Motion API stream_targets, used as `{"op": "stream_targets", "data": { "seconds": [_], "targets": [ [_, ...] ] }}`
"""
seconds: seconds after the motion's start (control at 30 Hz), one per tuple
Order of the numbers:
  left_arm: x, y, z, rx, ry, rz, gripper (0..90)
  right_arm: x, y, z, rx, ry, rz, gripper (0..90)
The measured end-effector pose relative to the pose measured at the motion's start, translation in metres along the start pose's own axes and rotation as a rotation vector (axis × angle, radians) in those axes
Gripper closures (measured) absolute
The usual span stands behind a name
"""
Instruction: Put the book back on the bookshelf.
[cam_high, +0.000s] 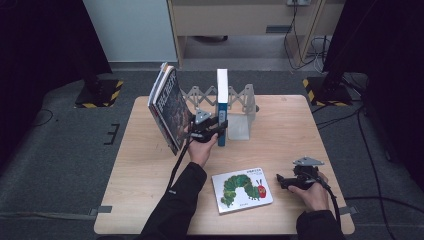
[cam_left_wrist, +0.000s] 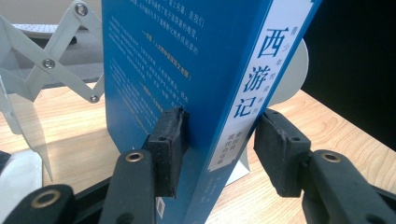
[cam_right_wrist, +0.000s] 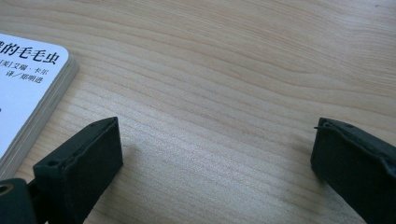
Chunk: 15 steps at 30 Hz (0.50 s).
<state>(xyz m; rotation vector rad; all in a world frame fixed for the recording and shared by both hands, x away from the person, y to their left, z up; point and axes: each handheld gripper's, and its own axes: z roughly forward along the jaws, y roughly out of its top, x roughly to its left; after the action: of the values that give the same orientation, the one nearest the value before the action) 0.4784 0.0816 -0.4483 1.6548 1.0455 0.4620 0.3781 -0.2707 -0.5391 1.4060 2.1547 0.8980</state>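
Standing the blue book (cam_left_wrist: 187, 70) upright in the far rack (cam_high: 240, 100), left gripper (cam_left_wrist: 219, 140) jaws spread off it; right gripper (cam_right_wrist: 215, 154) idles wide open.

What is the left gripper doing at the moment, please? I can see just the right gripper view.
Observer: The left gripper straddles an upright blue book, one pad on its cover, the other seemingly just off its spine.
Operator: Where does that book stand?
Observer: On the table, beside a white bookend.
Operator: Is anything else close by?
Observer: A dark book leans tilted at its left in the high view.
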Motion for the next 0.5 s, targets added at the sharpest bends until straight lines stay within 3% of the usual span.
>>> {"op": "stream_targets", "data": {
  "seconds": [0.5],
  "targets": [
    [0.005,-0.003,-0.013,0.035,-0.028,0.042,47.9,0.000,0.000,0.000,0.000,-0.001,0.000,2.3]
  ]
}}
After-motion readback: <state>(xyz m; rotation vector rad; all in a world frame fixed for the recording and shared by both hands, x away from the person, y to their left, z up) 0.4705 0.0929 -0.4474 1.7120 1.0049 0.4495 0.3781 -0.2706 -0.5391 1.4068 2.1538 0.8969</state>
